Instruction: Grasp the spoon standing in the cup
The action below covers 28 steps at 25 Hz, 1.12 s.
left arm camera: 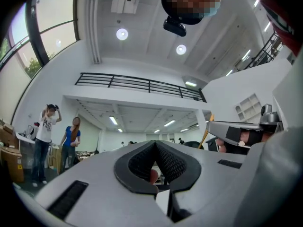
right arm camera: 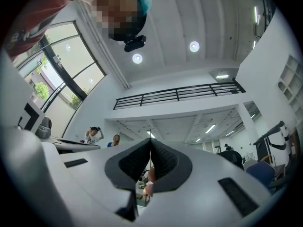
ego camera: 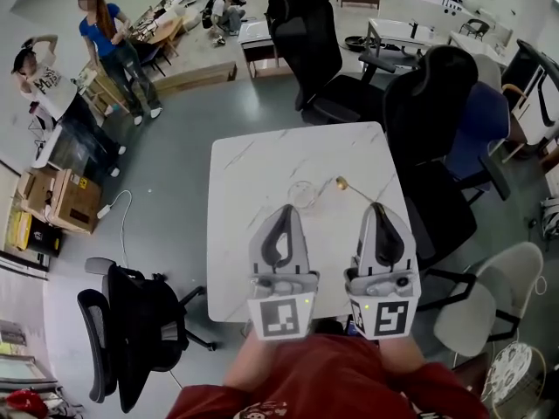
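A clear glass cup stands mid-table on the white marble table. The gold spoon is out of the cup, its bowl hovering just right of the cup and its thin handle running back to my right gripper, which is shut on the handle's end. In the left gripper view the spoon shows as a gold stick at that gripper's tip. My left gripper is shut with nothing in it, just short of the cup. Both gripper views tilt up at the ceiling, showing the left gripper and the right gripper with jaws together.
Black office chairs stand at the table's left and far right, and a white chair sits at the near right. Two people stand far off at the left by desks and cardboard boxes.
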### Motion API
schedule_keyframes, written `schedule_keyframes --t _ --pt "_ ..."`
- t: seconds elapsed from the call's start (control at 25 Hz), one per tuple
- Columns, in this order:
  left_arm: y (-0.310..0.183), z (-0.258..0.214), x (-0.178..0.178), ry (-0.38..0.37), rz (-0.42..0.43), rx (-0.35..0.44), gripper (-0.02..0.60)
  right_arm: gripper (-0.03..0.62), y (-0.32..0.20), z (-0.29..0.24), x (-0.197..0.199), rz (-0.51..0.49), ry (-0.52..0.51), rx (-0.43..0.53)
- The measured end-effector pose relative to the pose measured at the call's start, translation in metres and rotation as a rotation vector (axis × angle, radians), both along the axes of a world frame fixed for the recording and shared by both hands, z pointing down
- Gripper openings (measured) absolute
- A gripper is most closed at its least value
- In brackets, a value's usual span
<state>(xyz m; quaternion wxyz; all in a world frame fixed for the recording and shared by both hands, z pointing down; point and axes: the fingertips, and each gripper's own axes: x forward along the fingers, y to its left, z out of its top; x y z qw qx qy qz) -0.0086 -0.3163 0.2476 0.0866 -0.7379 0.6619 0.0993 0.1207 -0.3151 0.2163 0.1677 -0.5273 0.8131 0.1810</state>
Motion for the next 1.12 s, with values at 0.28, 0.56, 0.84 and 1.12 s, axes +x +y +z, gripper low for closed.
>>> schedule_keyframes --t 0.28,0.56,0.84,1.12 --pt "-0.004 0.001 -0.004 -0.031 0.004 0.011 0.008 0.015 -0.009 0.002 -0.006 -0.005 0.013 -0.013" --pt "-0.011 0.003 -0.008 -0.043 -0.001 0.017 0.008 0.017 -0.019 0.003 -0.011 -0.014 0.017 -0.022" --pt "-0.022 0.006 -0.011 -0.044 -0.001 0.014 0.008 0.015 -0.03 0.006 -0.015 -0.023 0.027 -0.033" --pt "-0.03 0.004 -0.01 -0.046 -0.001 0.019 0.009 0.015 -0.039 0.007 -0.011 -0.017 0.03 -0.04"
